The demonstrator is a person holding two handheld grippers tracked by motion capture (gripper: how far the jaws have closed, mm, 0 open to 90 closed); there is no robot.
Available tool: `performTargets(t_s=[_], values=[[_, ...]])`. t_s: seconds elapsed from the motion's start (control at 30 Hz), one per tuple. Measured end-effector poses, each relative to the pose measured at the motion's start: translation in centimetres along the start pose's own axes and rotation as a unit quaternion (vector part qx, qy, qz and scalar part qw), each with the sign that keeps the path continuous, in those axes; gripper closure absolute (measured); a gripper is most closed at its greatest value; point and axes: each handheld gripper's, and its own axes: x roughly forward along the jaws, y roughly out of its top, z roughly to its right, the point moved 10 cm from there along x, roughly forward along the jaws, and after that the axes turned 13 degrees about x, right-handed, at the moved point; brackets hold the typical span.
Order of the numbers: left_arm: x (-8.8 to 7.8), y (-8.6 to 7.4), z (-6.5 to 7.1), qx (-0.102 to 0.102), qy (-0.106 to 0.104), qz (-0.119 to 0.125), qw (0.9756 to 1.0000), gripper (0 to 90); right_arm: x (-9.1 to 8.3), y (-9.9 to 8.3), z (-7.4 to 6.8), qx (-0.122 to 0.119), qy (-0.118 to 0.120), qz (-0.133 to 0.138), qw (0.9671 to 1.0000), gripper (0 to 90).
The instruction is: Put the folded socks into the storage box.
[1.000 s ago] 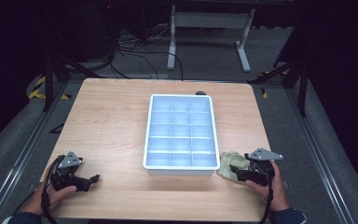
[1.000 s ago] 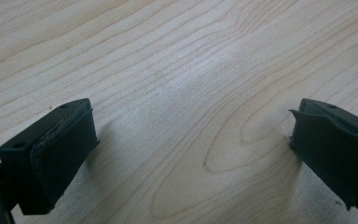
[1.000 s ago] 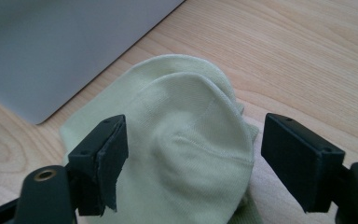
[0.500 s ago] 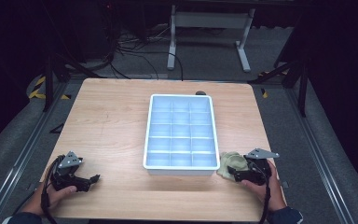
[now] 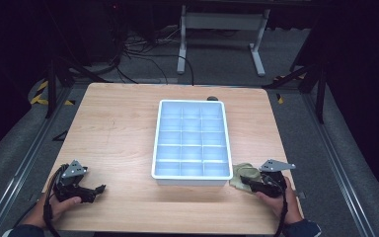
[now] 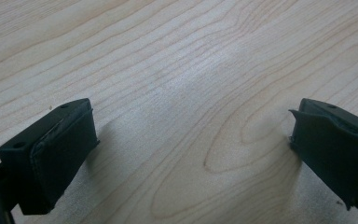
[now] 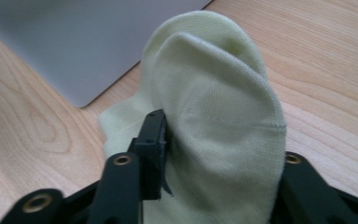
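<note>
1. From the high view I see the wooden desk (image 5: 118, 128) with a white tray (image 5: 191, 178) of many compartments in the middle, and my two grippers at the near edge, well apart from each other.
2. The right gripper (image 5: 250, 180) lies just beside the near right corner of the tray, and its jaws have just been closing with a pale yellow-green cloth (image 5: 241, 174) between them.
3. The right gripper view shows what the high view cannot: the cloth (image 7: 214, 116) is a knitted fabric, bunched up in a rounded fold, and it stands up between the jaws. The left pad (image 7: 154, 140) presses into its side; the other pad is hidden behind the fabric.
4. In this same view the grey wall of the tray (image 7: 74, 42) is just behind the cloth, and the cloth rests on the desk beside it, not inside any compartment.
5. The left gripper (image 5: 98, 189) rests at the near left corner of the desk, held by the left hand (image 5: 61, 203).
6. The left gripper view makes its state clear: the jaws stand wide apart over the bare wood (image 6: 191, 93).
</note>
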Motion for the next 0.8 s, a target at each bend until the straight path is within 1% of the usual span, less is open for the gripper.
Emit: performTargets(t_s=[0.33, 0.5, 0.6, 0.8], values=[[0.0, 0.0, 0.0, 0.000, 0.000, 0.000, 1.0000, 0.4, -0.2, 0.0, -0.1, 0.009, 0.016, 0.006, 0.9998, 70.2], [0.0, 0.0, 0.0, 0.000, -0.002, -0.001, 1.0000, 0.4, -0.6, 0.1, 0.0, 0.004, 0.012, 0.010, 0.9999, 70.8], [0.0, 0.0, 0.0, 0.000, 0.000, 0.000, 1.0000, 0.4, -1.0, 0.4, 0.1, 0.002, 0.008, 0.017, 0.9998, 70.9], [0.0, 0.0, 0.0, 0.000, 0.000, 0.000, 1.0000, 0.4, -2.0, 1.1, 0.4, 0.005, 0.002, 0.031, 0.9995, 70.8]])
